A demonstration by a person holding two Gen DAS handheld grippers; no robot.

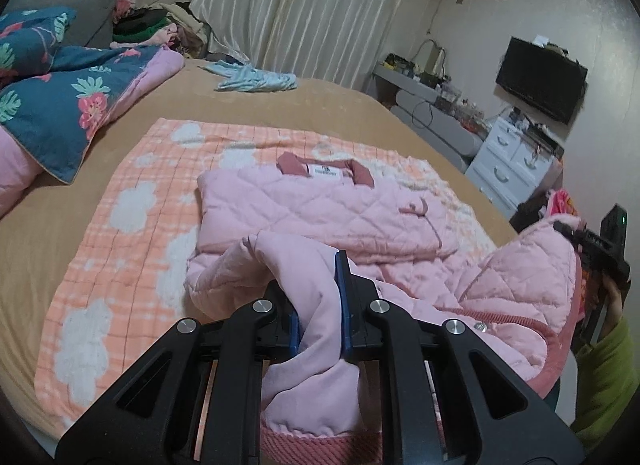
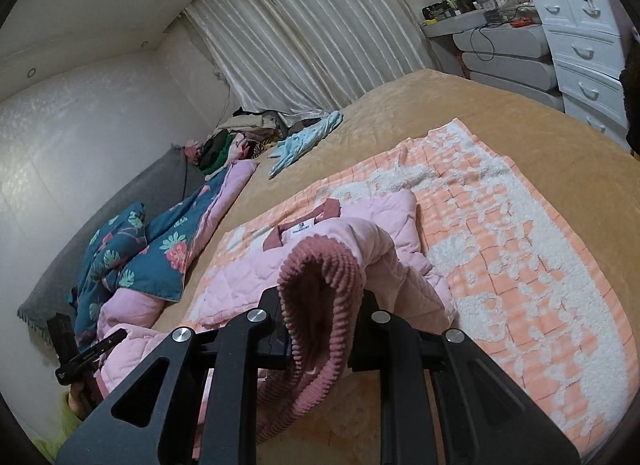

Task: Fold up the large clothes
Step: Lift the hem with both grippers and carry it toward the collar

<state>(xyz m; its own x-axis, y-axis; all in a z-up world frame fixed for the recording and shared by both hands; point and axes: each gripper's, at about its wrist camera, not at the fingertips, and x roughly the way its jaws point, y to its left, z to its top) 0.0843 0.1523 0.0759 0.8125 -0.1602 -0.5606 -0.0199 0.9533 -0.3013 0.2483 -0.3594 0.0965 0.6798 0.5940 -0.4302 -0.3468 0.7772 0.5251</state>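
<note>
A pink quilted jacket (image 1: 320,205) with a dusty-rose collar lies on an orange-and-white checked blanket (image 1: 132,201) on the bed. Its upper part is flat, collar away from me. My left gripper (image 1: 320,297) is shut on the jacket's lower hem and lifts the fabric above the blanket. My right gripper (image 2: 320,321) is shut on the ribbed rose hem band (image 2: 320,305) at the other corner, also lifted. The right gripper also shows in the left wrist view (image 1: 592,245), at the right edge, with jacket fabric hanging from it. The jacket (image 2: 248,265) sags between the two.
A tan bedspread (image 1: 320,105) covers the bed. A blue floral quilt (image 1: 60,97) lies bunched at the left. A light blue garment (image 1: 256,79) and a clothes pile (image 1: 160,29) sit at the far side. White drawers (image 1: 516,161) and a TV (image 1: 540,79) stand at the right.
</note>
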